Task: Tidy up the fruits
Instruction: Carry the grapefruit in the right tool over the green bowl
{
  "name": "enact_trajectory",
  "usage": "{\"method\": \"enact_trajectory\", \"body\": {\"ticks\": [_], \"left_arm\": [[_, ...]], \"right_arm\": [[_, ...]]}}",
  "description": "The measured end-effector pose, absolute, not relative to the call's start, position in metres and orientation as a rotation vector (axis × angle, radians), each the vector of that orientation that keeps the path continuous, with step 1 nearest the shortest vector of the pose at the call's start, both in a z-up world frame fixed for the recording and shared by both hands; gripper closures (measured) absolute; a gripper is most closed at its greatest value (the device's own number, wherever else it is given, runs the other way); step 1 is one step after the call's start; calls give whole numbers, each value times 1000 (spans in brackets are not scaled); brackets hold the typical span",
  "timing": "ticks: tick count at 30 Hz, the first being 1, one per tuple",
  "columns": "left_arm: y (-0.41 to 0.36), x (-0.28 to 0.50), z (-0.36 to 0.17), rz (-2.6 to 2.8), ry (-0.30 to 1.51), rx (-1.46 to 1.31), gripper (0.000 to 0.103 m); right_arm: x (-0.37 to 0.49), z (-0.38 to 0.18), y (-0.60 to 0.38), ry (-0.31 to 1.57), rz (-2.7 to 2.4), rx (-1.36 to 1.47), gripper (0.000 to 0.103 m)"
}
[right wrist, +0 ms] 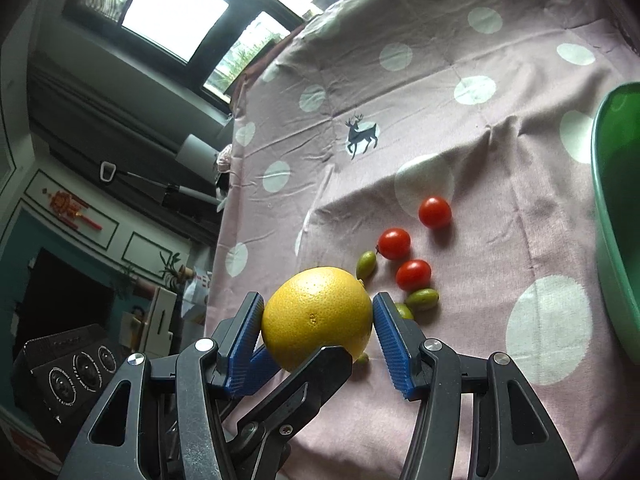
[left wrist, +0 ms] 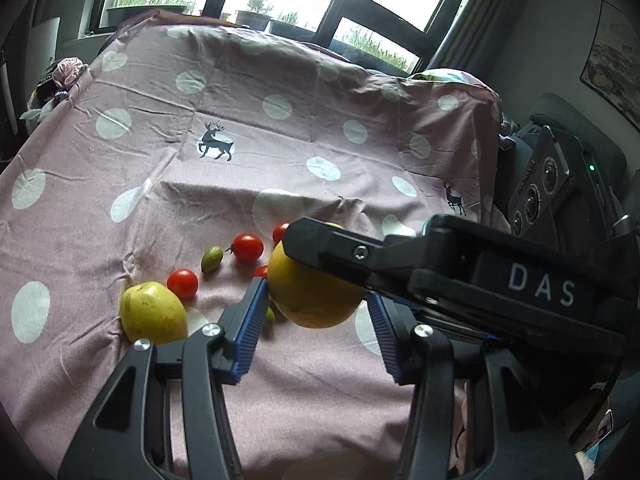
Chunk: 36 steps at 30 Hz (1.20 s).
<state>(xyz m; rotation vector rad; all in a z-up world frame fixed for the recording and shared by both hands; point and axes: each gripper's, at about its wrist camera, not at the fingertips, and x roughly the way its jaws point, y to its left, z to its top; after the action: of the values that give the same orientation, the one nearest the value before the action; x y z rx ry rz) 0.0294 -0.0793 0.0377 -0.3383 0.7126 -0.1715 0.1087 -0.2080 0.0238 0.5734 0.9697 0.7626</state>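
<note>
A large yellow-orange citrus fruit [left wrist: 314, 290] [right wrist: 318, 316] is held above the pink spotted cloth. My right gripper [right wrist: 318, 320] is shut on it, blue pads [right wrist: 386, 328] on both sides. My left gripper [left wrist: 316, 312] also brackets the fruit with its pads [left wrist: 252, 320] close at each side; whether they press it is unclear. On the cloth lie a yellow pear-like fruit [left wrist: 154, 313], red cherry tomatoes [left wrist: 183, 283] [left wrist: 247, 247] [right wrist: 435, 212] [right wrist: 395, 243] [right wrist: 413, 274] and small green oval fruits [left wrist: 211, 258] [right wrist: 422, 299] [right wrist: 366, 264].
A green bowl's rim [right wrist: 608, 216] shows at the right edge of the right wrist view. The cloth-covered table [left wrist: 240, 140] reaches back to the windows. A black device with round lenses [left wrist: 540, 188] is at the right.
</note>
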Motion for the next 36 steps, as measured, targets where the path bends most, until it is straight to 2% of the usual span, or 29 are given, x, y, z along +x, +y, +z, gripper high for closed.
{"method": "enact_trajectory", "body": {"ticks": [18,36], "left_arm": [[-134,40,69,-276,661,-204,52],[-192,53,79,-442,637,-99,52]], "right_arm": [[101,47,-273,828,697,676,45],[88,52,-342,729,560,774,44]]}}
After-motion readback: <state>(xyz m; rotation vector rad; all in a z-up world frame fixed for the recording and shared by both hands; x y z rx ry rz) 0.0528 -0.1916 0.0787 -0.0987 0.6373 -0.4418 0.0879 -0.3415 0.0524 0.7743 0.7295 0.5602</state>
